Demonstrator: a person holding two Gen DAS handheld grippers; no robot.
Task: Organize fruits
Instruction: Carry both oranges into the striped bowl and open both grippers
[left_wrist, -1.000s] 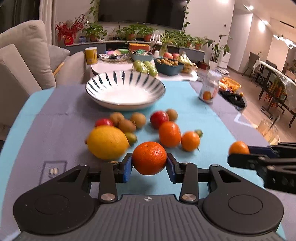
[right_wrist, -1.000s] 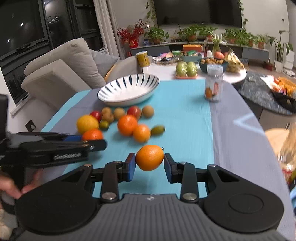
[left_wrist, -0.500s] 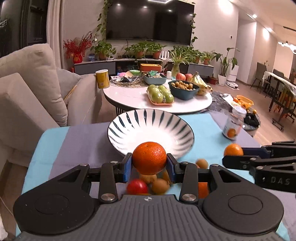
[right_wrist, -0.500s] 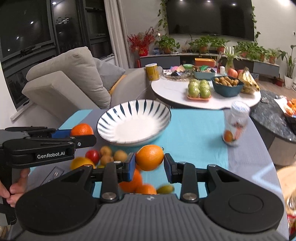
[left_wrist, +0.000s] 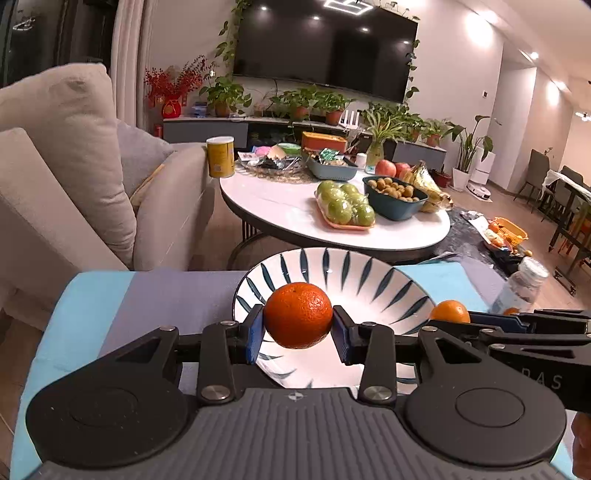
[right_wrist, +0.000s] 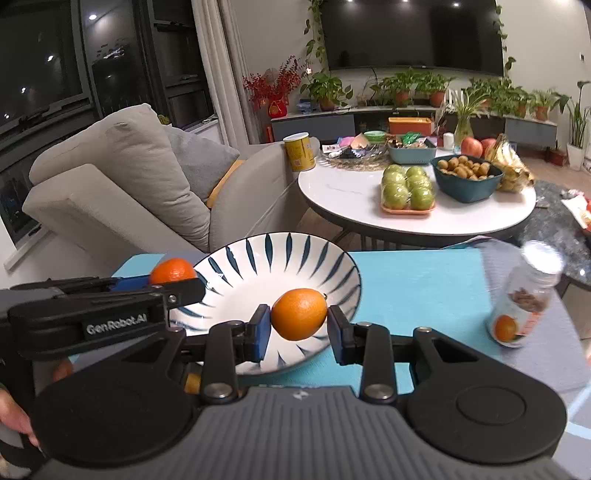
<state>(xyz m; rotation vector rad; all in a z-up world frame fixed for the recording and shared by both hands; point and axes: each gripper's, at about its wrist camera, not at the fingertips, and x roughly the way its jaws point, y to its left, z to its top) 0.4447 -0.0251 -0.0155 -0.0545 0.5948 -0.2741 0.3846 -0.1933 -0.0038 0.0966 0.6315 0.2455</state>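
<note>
While both are hanging over the striped bowl (left_wrist: 388, 280), your left tool (left_wrist: 297, 326) and right tool (right_wrist: 299, 326) are each clamping an orange (left_wrist: 297, 315).

Both grippers travelled forward across the bench, away from the loose pile of fruit, which dropped out of the left wrist view altogether. The left gripper (left_wrist: 298, 320), which had carried its dark orange (left_wrist: 297, 315) over the pile, came to hang above the striped bowl (left_wrist: 373, 275). The right gripper (right_wrist: 298, 320) brought its paler orange (right_wrist: 299, 314) from open blue cloth to over the same bowl.
</note>
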